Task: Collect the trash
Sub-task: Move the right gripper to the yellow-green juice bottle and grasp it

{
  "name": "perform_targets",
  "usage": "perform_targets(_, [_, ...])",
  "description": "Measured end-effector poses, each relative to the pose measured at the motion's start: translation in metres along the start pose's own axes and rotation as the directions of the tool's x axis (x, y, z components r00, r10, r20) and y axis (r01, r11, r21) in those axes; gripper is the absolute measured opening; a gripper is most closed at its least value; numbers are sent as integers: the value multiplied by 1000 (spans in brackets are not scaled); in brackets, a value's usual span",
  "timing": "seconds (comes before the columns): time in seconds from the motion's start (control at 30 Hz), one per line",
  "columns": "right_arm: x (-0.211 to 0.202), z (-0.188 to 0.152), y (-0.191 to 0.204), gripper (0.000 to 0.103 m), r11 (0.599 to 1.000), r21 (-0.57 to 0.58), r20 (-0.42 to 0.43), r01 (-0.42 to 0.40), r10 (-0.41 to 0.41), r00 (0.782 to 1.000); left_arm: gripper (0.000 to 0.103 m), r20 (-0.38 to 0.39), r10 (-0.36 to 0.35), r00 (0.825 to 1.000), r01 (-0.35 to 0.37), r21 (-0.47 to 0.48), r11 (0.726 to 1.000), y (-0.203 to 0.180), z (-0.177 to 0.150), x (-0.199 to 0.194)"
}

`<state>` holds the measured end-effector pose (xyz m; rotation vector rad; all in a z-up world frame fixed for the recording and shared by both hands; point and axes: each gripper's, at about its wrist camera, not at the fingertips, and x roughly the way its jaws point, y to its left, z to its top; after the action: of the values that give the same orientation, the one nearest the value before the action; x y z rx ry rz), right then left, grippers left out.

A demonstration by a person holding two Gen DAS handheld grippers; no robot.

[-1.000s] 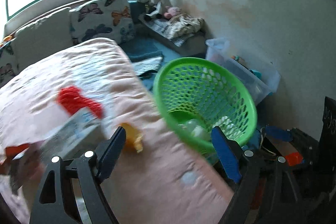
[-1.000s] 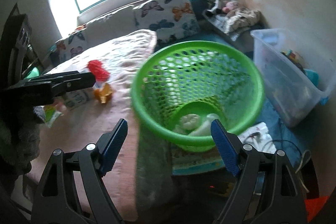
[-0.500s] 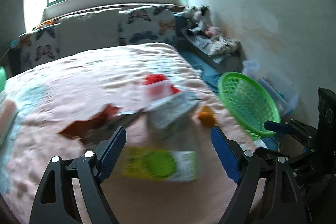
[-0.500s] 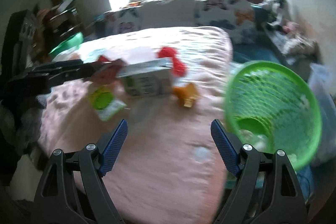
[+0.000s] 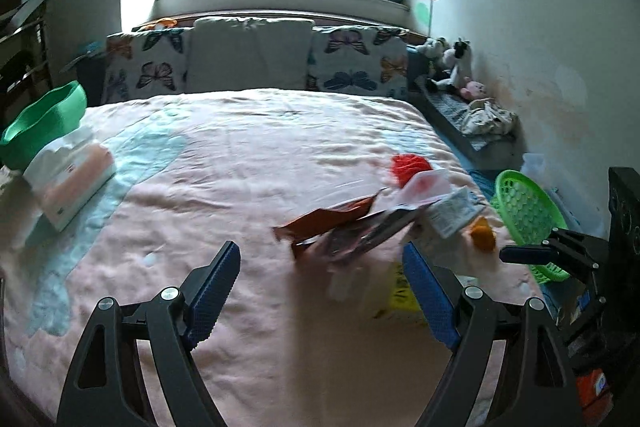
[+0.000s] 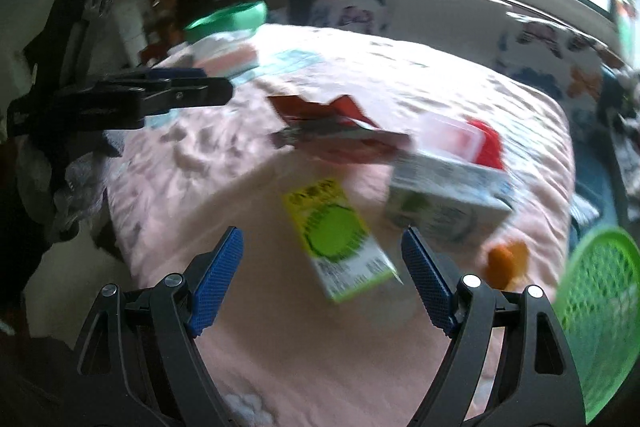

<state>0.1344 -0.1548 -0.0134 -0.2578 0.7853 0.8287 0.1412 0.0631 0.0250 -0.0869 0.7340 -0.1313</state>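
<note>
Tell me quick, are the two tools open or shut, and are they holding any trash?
Left tool: open, holding nothing, over the pink bedspread.
Right tool: open, holding nothing; the yellow-green carton lies on the bed in front of it, ungripped.

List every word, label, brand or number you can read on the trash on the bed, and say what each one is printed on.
None can be read.
Yellow-green carton: print above and below the green circle, blurred.
White-grey carton: printing smeared by motion.
Dark red wrapper: no legible lettering.
Tissue pack: small red mark, too small to read.
</note>
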Motion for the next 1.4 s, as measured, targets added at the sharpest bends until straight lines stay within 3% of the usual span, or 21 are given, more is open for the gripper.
perform_targets(0.33, [51,23,10,77,993,-113,-102,-40,29,994,80,-13,22,1000,-22,-49,999,30,-7,5])
perform_targets(0.97, [108,28,10,74,974,-219,-251,-51,-6,968,80,-42,7,999,-10,-78,997,58,-19,22])
perform_targets(1.13, [112,24,12,69,975,-217,-255,-44,-13,967,79,-48,2,999,-5,-57,998,59,-18,26])
perform_targets(1.2, [109,24,12,60,976,-216,-245,-27,-28,969,78,-50,1,999,-3,-51,999,58,-18,28])
perform_targets(1.4, [96,15,14,60,980,-197,-240,-17,-31,970,75,-55,-8,998,7,-32,999,51,-16,33])
